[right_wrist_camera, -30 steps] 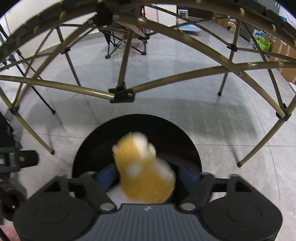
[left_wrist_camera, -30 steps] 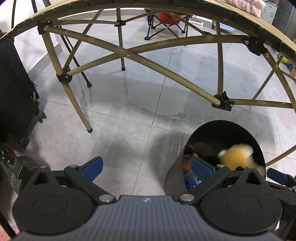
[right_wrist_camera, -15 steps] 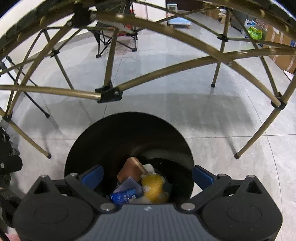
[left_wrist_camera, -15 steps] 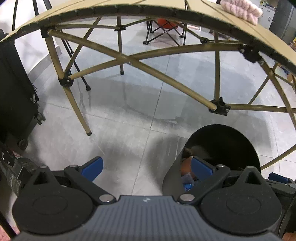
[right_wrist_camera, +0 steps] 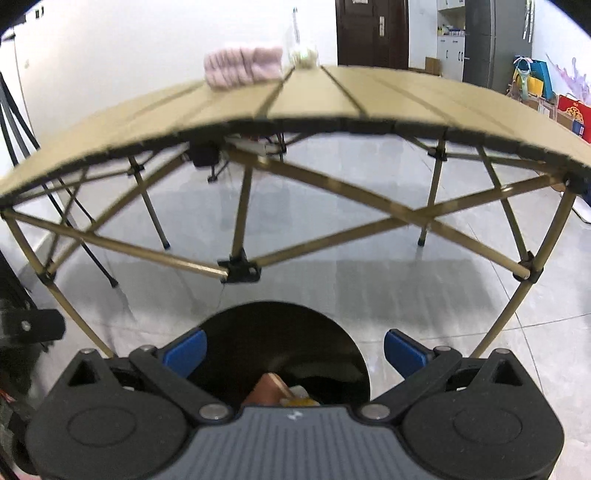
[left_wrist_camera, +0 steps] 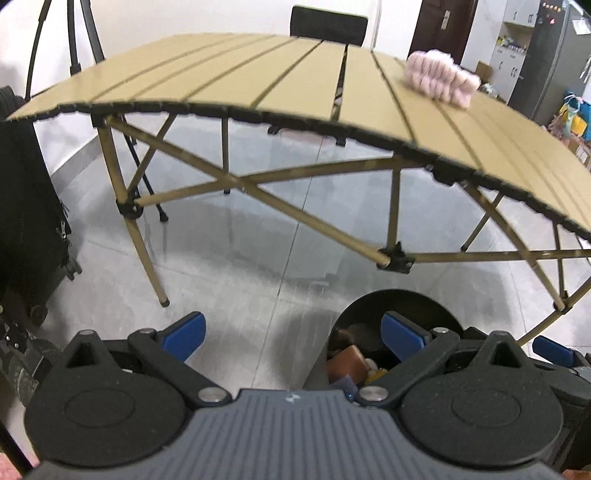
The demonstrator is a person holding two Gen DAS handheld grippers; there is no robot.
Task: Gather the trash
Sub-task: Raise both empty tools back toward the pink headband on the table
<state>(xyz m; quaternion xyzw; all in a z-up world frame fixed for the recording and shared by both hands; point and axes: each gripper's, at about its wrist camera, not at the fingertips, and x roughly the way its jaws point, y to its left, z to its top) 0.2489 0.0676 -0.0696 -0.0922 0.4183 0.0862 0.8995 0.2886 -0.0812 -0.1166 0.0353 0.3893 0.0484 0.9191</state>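
A round black bin (right_wrist_camera: 284, 339) with smooth, glossy walls stands on the grey tiled floor (left_wrist_camera: 229, 295) before the slatted tan desk (left_wrist_camera: 295, 85). Inside lie a brown block (left_wrist_camera: 345, 363) and crumpled yellow-white trash (right_wrist_camera: 299, 400). A fluffy pink cloth (right_wrist_camera: 243, 66) rests on the desk. The right tool (right_wrist_camera: 293, 350) hangs over the bin, fingers spread and empty. The left tool (left_wrist_camera: 293, 332) is beside it, also spread and empty.

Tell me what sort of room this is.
Probably a home or office common room used as a test space: a folding camp table on tiled floor, a dark wooden door, tall cabinets, and gift bags along the wall.
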